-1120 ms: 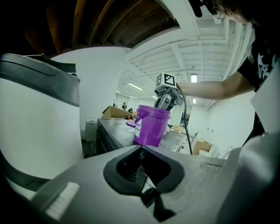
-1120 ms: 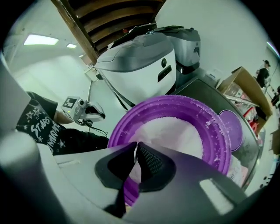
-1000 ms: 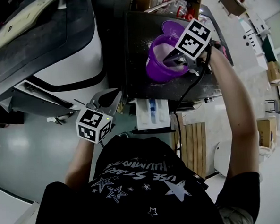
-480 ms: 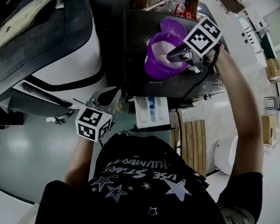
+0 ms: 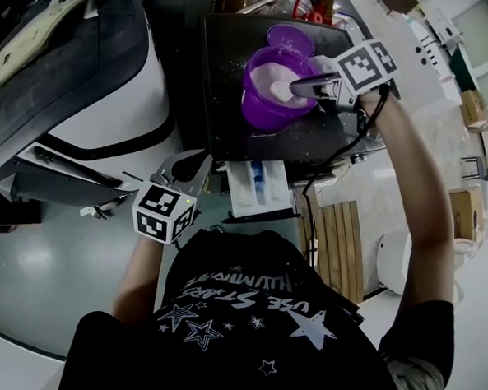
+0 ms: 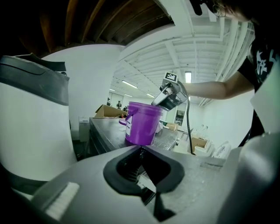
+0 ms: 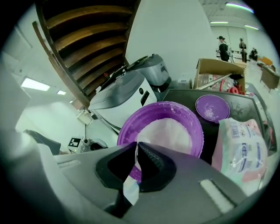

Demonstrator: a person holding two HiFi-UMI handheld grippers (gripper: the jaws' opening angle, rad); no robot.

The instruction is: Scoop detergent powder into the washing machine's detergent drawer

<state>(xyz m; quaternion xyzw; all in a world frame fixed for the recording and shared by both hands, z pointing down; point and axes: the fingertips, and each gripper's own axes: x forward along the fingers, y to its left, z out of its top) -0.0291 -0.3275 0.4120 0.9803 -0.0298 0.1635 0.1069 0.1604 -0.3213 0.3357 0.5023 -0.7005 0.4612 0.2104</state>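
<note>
Right gripper view: scoop point(image 7: 131, 189) toward bucket point(image 7: 197, 127)

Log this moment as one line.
phase: scooping | right gripper: shut on scoop inside purple tub of powder | left gripper: shut, empty | drawer: open

right gripper point(image 5: 297, 87) | with scoop point(image 7: 131, 189), pulled back to purple tub's point(image 5: 253, 109) right rim

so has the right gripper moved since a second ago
Yes. The right gripper, shut on the scoop, has drawn back rightward, its cube now clear of the purple bucket.
</note>
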